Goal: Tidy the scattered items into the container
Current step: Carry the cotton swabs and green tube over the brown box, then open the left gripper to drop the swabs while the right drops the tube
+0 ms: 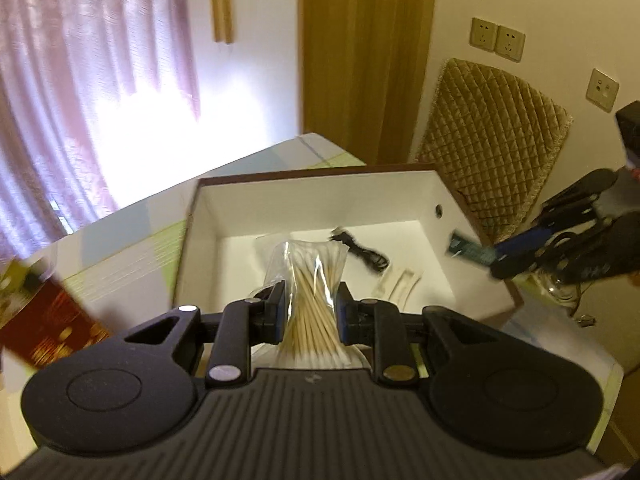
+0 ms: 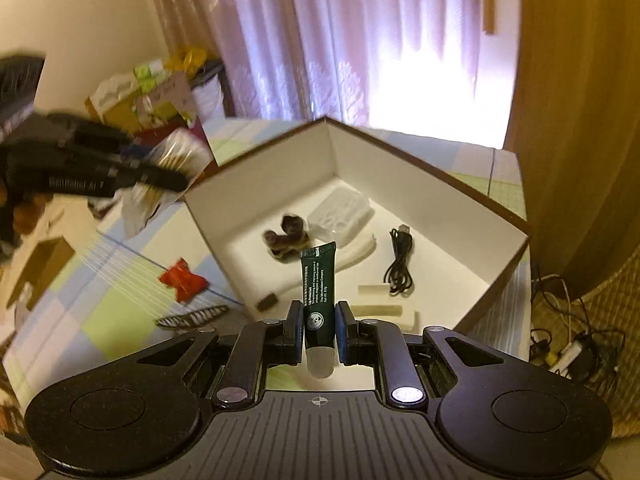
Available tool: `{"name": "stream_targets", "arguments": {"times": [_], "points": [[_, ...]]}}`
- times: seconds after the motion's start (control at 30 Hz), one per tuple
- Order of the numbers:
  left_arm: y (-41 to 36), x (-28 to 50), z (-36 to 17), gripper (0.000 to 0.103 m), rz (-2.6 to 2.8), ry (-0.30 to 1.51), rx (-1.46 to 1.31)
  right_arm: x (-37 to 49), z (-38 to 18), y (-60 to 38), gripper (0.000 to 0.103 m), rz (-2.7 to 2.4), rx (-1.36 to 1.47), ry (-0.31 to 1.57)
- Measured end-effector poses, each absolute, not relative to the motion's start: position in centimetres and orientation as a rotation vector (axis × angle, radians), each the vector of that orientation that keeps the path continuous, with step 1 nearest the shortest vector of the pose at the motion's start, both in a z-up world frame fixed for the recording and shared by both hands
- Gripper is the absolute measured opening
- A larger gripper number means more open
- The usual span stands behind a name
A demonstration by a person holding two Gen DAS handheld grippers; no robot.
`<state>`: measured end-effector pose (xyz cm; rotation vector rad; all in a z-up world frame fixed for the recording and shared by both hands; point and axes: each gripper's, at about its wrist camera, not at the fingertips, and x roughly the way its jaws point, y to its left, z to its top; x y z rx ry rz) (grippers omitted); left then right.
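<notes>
— Swabs (image 1: 310, 300) are seen close only from the left wrist: a clear bag of wooden-stemmed cotton swabs, pinched at its waist by the left tongs (image 1: 310, 312), which are clenched on it. Behind the bag lies the open white box (image 1: 320, 196) with brown outer walls.

— And from the right wrist?

— A dark green tube (image 2: 318, 280) with white print is shown upright between the fingers of the right tongs (image 2: 319, 330), which are closed on its lower end, its pale cap below the pads. The box (image 2: 440, 192) floor is laid out far more fully there: a black cable (image 2: 400, 264), a clear plastic tray (image 2: 340, 212), a brown crumpled thing (image 2: 286, 240) and pale sticks (image 2: 378, 312) are shown inside. A red wrapper (image 2: 182, 280) and a striped clip (image 2: 192, 318) are shown on the chequered cloth (image 2: 104, 320), outside the box.

— Is each tool caught by the other camera?

— Yes, blurred. The right tongs (image 1: 520, 252) are seen at the box's right wall with the tube (image 1: 470, 250) over the rim; the left tongs (image 2: 160, 172) are seen by the box's left corner, holding the swabs (image 2: 184, 152).

— Is the cable shared?

— It is seen (image 1: 360, 254) in both views, on the box floor.
</notes>
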<state>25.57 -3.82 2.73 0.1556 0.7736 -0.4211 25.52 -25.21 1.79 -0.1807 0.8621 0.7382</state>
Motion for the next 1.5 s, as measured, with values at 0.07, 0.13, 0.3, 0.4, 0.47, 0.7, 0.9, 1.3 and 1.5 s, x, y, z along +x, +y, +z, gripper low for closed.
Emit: {"name": "stream_targets", "arguments": {"times": [0.07, 0.13, 0.3, 0.4, 0.47, 0.7, 0.9, 1.3, 1.5], "points": [[-5.2, 27.6, 2.0, 0.019, -0.443, 0.801, 0.149, 26.8, 0.9, -24.8, 0.019, 0.757, -0.216, 0.887], [-6.6, 29.3, 1.0, 0.019, -0.465, 0.837, 0.154, 28.0, -0.2, -24.2, 0.019, 0.777, -0.273, 0.929], [-9.3, 32.5, -2.3, 0.019, -0.492, 0.933, 0.173, 29.9, -2.4, -22.5, 0.019, 0.811, -0.434, 1.015], [-10.2, 33.9, -4.3, 0.019, -0.496, 0.998, 0.181, 30.4, -3.6, -21.6, 0.019, 0.826, -0.517, 1.055], [-10.6, 34.5, -5.6, 0.019, -0.495, 1.039, 0.196, 30.8, -4.2, -21.3, 0.019, 0.83, -0.549, 1.082], [-10.7, 35.5, -8.2, 0.02, -0.501, 1.126, 0.21, 31.7, -5.9, -21.2, 0.019, 0.848, -0.617, 1.132], [-10.7, 35.4, -8.5, 0.037, -0.494, 1.131, 0.215, 32.0, -6.4, -20.9, 0.019, 0.852, -0.631, 1.146], [-9.6, 34.9, -7.1, 0.047, -0.467, 1.096, 0.215, 31.5, -6.0, -20.3, 0.023, 0.855, -0.68, 1.136], [-8.6, 34.4, -6.3, 0.067, -0.426, 1.084, 0.241, 31.9, -5.0, -21.0, 0.082, 0.816, -0.659, 1.053]]}}
